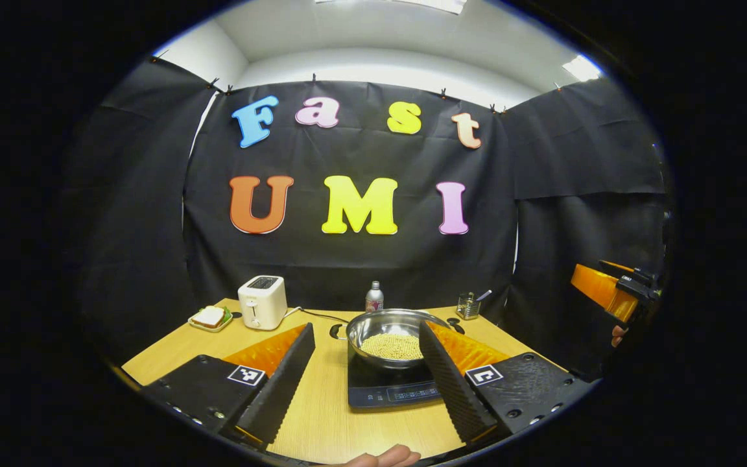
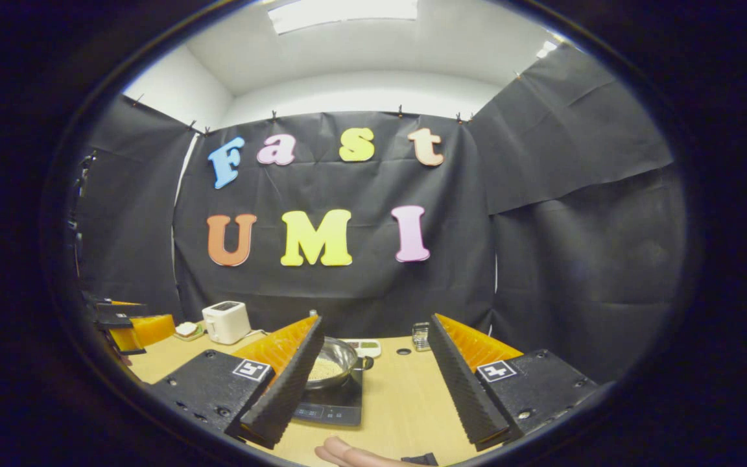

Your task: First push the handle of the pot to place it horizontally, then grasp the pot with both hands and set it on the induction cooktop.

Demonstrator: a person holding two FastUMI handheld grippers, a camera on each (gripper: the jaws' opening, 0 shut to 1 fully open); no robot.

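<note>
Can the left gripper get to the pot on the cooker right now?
Probably yes. The left gripper is open and points at the pot, which sits on the induction cooktop, with only bare table between them.

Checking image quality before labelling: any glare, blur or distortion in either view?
Left gripper view: sharp, glare on the pot rim, table edge bowed by the fisheye. Right gripper view: ceiling light blown out, pot small but clear.

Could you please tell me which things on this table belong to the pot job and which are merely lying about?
Job: pot, induction cooktop, left gripper, right gripper.
Lying about: toaster, sandwich plate, bottle, glass holder.
</note>
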